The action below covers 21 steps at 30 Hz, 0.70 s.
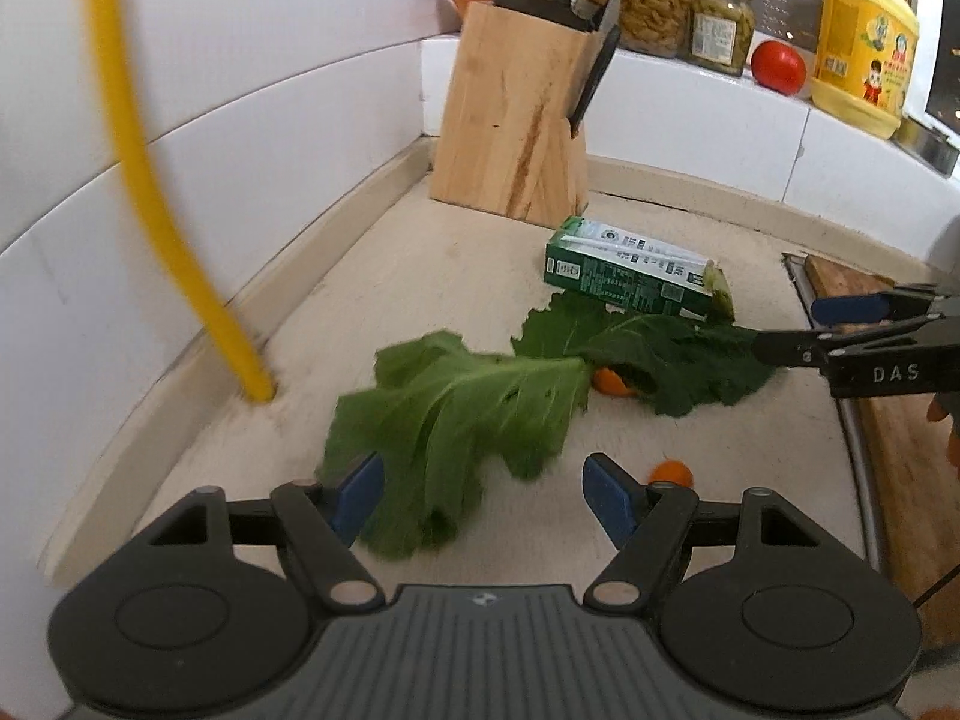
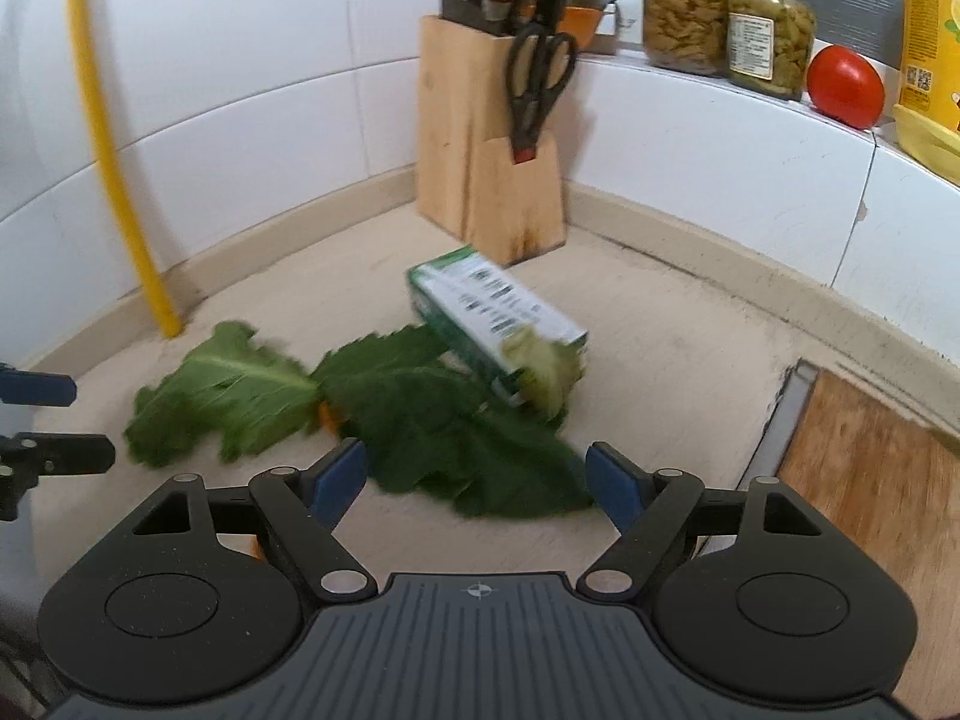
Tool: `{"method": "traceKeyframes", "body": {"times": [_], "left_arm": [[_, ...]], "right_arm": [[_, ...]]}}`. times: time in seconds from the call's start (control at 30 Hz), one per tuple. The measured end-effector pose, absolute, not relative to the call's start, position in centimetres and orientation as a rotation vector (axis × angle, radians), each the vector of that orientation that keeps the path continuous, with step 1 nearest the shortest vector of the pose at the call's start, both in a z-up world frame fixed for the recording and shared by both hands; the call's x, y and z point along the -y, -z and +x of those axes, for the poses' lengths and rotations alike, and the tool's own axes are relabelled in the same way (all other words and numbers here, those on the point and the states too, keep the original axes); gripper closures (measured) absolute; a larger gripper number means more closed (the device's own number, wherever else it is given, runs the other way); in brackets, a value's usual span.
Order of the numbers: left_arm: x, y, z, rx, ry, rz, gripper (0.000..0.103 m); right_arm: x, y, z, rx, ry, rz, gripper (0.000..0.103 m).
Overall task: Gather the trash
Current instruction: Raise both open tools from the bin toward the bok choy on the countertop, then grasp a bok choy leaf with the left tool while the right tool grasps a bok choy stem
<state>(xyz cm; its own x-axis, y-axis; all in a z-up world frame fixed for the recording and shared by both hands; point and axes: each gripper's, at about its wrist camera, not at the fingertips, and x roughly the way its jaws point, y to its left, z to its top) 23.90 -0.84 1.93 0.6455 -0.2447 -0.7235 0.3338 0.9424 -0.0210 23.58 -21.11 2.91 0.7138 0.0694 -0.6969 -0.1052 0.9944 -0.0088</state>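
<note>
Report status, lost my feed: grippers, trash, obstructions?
Left gripper and right gripper open, empty. Leaves, green carton, orange peel on counter. Nothing blocking.

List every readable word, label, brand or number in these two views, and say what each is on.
"DAS": white letters on the right gripper, seen from the left wrist view.
Green carton: print and barcodes, too small and blurred to read.
Yellow bottle: label too small to read.
Jar: label unreadable.
</note>
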Motion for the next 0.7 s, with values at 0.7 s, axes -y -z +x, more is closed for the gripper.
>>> {"method": "traceKeyframes", "body": {"times": [0.7], "left_arm": [[4.0, 0.0, 31.4, -0.825, 0.483, 0.309, 0.035]], "right_arm": [[24.4, 0.2, 29.9, -0.831, -0.124, 0.054, 0.057]]}}
